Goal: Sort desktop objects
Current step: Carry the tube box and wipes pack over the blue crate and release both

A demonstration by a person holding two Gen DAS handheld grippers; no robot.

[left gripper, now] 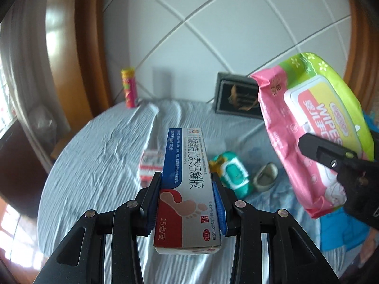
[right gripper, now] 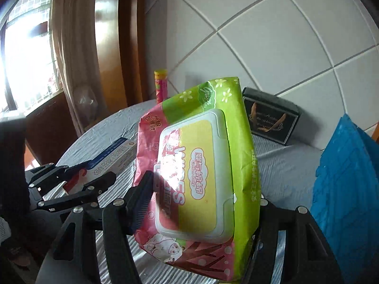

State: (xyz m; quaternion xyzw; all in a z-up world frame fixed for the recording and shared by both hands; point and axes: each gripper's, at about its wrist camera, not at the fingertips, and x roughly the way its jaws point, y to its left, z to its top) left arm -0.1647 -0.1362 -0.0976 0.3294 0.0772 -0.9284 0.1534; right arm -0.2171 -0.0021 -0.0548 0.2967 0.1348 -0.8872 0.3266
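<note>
While L gripper (left gripper: 187, 203) clamps ointment box (left gripper: 187, 177), R gripper (right gripper: 201, 203) grips wipes pack (right gripper: 203, 165) just right of it, both above table (left gripper: 94, 153).

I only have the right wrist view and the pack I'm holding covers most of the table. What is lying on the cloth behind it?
Observer: Behind your large wipes pack, the left wrist view shows a small teal wipes pack lying on the tablecloth.
Operator: Anything beside it?
Observer: A red and white box lies to its left, partly hidden by the ointment box.
Operator: Is that ointment box gripped squarely?
Observer: Yes. The left hand-held gripper has both blue pads pressed on its long sides.
</note>
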